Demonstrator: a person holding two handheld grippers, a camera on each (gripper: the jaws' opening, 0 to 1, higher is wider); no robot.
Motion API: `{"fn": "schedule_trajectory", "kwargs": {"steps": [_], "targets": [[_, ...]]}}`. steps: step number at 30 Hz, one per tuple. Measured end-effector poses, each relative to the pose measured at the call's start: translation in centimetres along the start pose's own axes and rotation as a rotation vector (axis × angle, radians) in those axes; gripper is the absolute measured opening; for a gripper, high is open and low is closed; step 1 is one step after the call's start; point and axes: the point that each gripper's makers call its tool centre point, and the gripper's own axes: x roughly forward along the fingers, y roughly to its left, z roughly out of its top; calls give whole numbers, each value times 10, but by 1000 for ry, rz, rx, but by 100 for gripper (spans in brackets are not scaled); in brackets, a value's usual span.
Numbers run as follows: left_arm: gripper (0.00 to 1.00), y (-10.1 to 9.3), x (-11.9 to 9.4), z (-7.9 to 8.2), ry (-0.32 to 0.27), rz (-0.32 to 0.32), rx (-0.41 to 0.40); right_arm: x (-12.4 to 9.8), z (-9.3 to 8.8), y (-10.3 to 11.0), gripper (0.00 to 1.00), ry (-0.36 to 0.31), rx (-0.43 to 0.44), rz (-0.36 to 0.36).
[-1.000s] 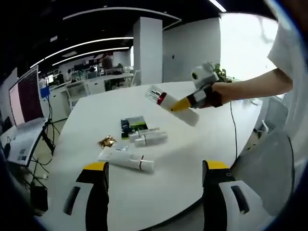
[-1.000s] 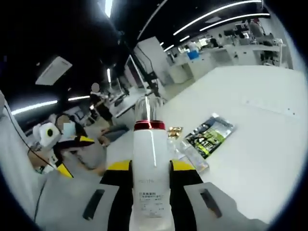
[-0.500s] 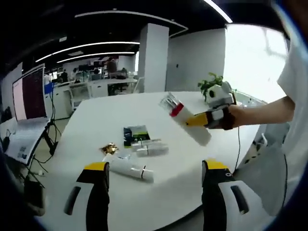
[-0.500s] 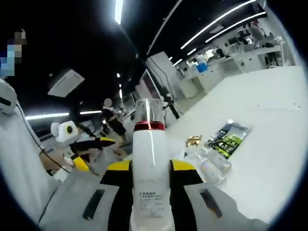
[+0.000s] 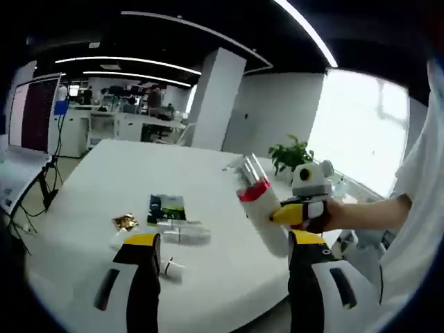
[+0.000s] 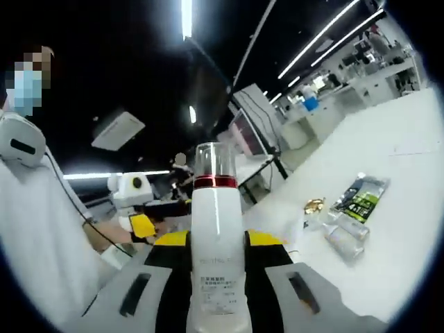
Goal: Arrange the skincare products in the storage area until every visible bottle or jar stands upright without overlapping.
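The bottle [image 6: 216, 236], white with a red band and clear cap, is clamped between the jaws of the right tongs [image 6: 216, 277] and held in the air above the counter [image 6: 409, 208]. In the left gripper view the bottle [image 5: 262, 211] tilts, cap toward the far left, over the counter's [image 5: 90, 173] near right part. The left tongs [image 5: 220, 277] stand wide, holding nothing.

On the counter, left of the bottle, lie several tubes [image 5: 182, 234], a dark sachet [image 5: 165, 207] and a gold wrapper [image 5: 125, 222], close together; none stands upright.

Risks, as judged:
- Released while tilted, the bottle would topple or roll.
- Set down too close to the tubes, it could knock or overlap them.
- The smooth body could slip in the jaws.
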Motion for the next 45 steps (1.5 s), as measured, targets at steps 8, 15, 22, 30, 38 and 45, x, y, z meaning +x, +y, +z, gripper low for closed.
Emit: {"fn": "schedule_trajectory", "kwargs": {"steps": [8, 15, 22, 30, 38, 45], "targets": [[63, -40, 9, 18, -48, -238, -116, 0, 3, 34, 27, -31, 8, 97], [49, -62, 13, 37, -70, -365, -77, -1, 9, 64, 27, -51, -15, 167], [44, -92, 18, 34, -49, -422, -22, -6, 14, 78, 27, -76, -28, 193], [27, -106, 16, 41, -80, -435, -3, -10, 17, 82, 27, -95, -28, 203], [27, -94, 30, 40, -31, -317, -28, -14, 19, 64, 29, -62, -56, 96], [25, -80, 48, 46, -26, -199, -80, -15, 30, 43, 34, -14, -143, -154]]}}
